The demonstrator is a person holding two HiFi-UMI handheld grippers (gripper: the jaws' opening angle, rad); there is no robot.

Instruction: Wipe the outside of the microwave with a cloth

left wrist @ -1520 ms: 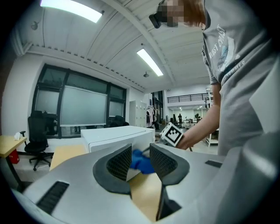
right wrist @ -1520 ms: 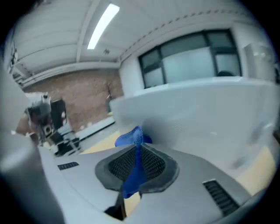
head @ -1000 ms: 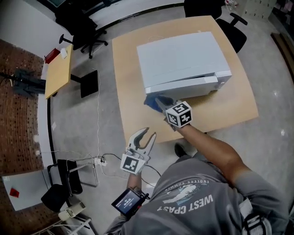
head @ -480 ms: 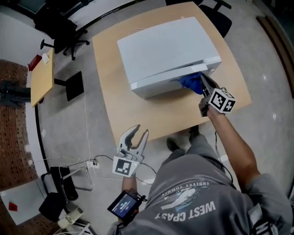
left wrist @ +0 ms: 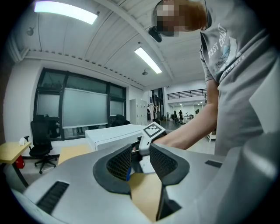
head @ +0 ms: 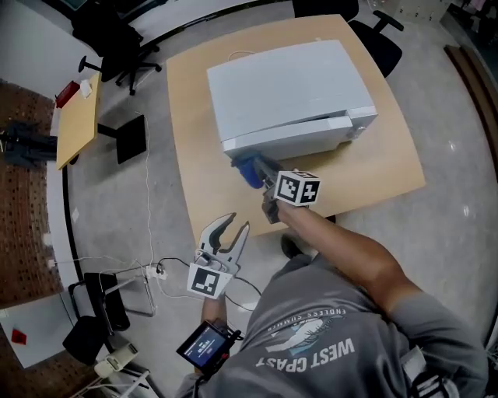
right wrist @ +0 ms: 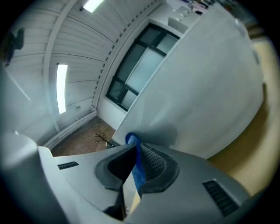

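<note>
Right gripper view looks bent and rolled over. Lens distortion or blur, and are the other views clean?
Right gripper view: wide-angle bowing, camera rolled, so the microwave leans; corners dark; the cloth in the fingers is sharp. Head view: evenly lit, sharp, mild curving at the edges. Left gripper view: ceiling light blown out, mosaic patch at top, otherwise sharp.

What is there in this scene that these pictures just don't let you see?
- Door and controls of the microwave: the head view looks from above and shows only a thin front strip; the right gripper view is too close.
- Whether the cloth touches the microwave: in the head view the right gripper covers that spot.
- Screen of the small device at the person's waist: head view, too small to read.
</note>
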